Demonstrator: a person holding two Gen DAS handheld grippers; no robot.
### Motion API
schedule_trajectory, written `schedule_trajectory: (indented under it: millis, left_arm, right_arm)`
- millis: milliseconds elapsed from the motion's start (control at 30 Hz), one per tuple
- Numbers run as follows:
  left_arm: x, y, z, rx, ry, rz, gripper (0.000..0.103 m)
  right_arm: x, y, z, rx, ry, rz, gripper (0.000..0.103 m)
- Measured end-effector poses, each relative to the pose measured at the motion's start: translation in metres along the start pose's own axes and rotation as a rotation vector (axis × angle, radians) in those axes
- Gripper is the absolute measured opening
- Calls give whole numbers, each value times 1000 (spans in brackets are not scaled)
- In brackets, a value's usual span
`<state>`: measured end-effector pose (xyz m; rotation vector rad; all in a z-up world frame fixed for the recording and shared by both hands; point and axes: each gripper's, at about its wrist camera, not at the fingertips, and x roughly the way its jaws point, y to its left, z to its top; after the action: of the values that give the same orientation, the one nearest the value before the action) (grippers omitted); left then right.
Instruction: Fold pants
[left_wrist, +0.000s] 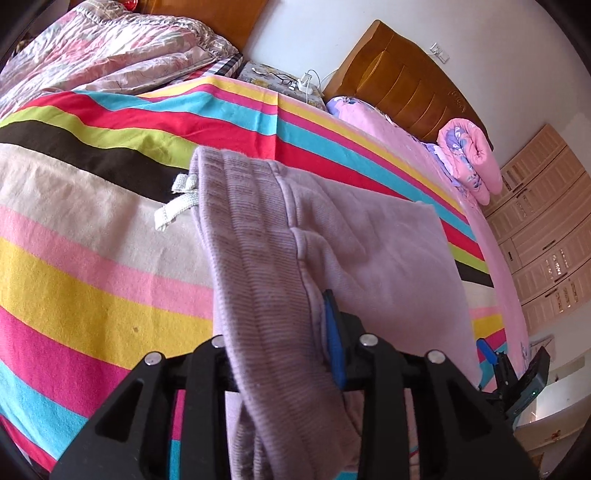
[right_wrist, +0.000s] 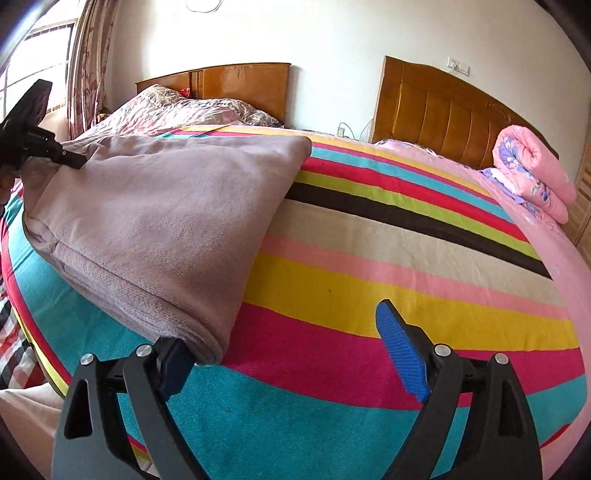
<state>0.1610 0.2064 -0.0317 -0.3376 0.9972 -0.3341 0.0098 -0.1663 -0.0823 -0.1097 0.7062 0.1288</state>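
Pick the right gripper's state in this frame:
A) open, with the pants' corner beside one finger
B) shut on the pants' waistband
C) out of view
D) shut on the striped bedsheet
A: the right gripper has its blue pads wide apart, and the lilac pants lie by its left finger, unclamped.

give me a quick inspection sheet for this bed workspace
surface: rainbow-striped cotton bedsheet, bare right of the garment
job's things: lilac knit pants folded over, ribbed waistband, white drawstring trailing out
clutter: rolled pink floral quilt; crumpled floral duvet
grippers: left gripper clamped on the pants; right gripper open, one finger touching the pants' corner
cables: white charger cable on the nightstand between the beds
surroundings: brown wooden headboard, curtained window
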Motion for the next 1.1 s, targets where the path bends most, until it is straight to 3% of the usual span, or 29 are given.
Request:
schedule_trajectory:
  millis: [67,133,200,300,400,500,667,867,1100]
  left_arm:
    - [-10,0,-3,3,-31,53,70]
    - [-33,0,-7,16,-107,97,80]
    - [-63,-8,-14,52,-196,200,80]
    - [-88,-39,-24,145,-263,151,80]
    - [-76,-84,-33,281,-267,145,80]
    - [-46,-104,-42,342,-242,230,75]
    - [-9,-85,-69,344,-165,307,72]
    - [-2,-72,-91,391,-203,334,73]
    - [-7,-66,-94,357,-211,329,73]
  right_arm:
    - [-9,-1,1,-19,12,29,86]
    - [-28,0,-2,-68,15,80,86]
    - [-52,-3,1,-78,-28,145,86]
    - [-75,2,24,-64,-118,210,82]
    - [-67,25,53,-82,-165,250,73]
    - [-42,58,66,-160,-139,253,69]
    - [-11,82,49,-233,-35,228,68]
    - [-4,63,39,-120,7,278,71]
    - [-24,63,49,-110,-68,268,72]
